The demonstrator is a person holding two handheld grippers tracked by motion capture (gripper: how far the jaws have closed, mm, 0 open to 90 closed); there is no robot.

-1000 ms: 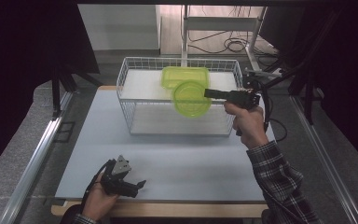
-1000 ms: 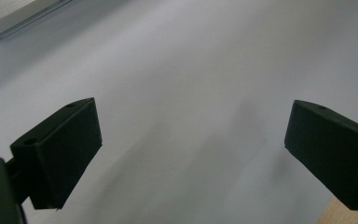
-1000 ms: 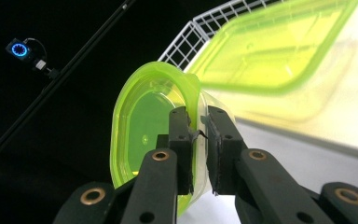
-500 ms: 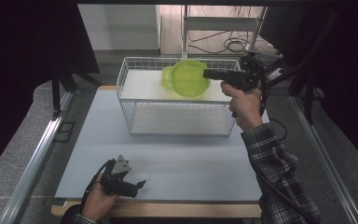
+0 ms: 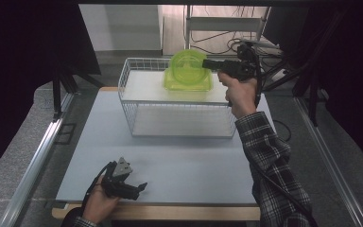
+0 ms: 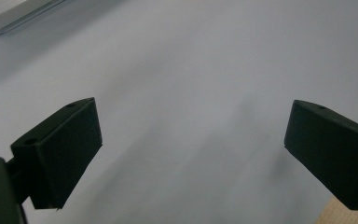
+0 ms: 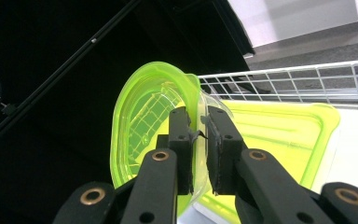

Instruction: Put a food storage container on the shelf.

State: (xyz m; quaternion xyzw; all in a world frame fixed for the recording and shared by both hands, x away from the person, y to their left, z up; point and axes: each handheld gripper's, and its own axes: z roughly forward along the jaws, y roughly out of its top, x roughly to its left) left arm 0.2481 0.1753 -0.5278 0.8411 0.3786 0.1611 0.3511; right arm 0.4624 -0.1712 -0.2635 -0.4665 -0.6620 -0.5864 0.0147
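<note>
A round lime-green plastic bowl (image 5: 187, 62) (image 7: 147, 116) is held on edge above the far part of the white wire basket (image 5: 131, 109). My right gripper (image 5: 209, 64) (image 7: 198, 128) is shut on the bowl's rim. Under the bowl, a square lime-green container (image 5: 189, 83) (image 7: 279, 135) lies on the basket's upper level. My left gripper (image 5: 141, 187) (image 6: 191, 154) rests low over the table's near left part, open, with nothing between its jaws.
The pale blue table mat (image 5: 179, 163) spreads in front of the basket. A wooden table edge (image 5: 170, 213) runs along the near side. A metal rail (image 5: 38, 156) borders the left, and cables (image 5: 222, 42) lie on the floor behind.
The right gripper has carried the bowl up and toward the far side, from beside the basket's right rim to above the square container. The left gripper has stayed still.
</note>
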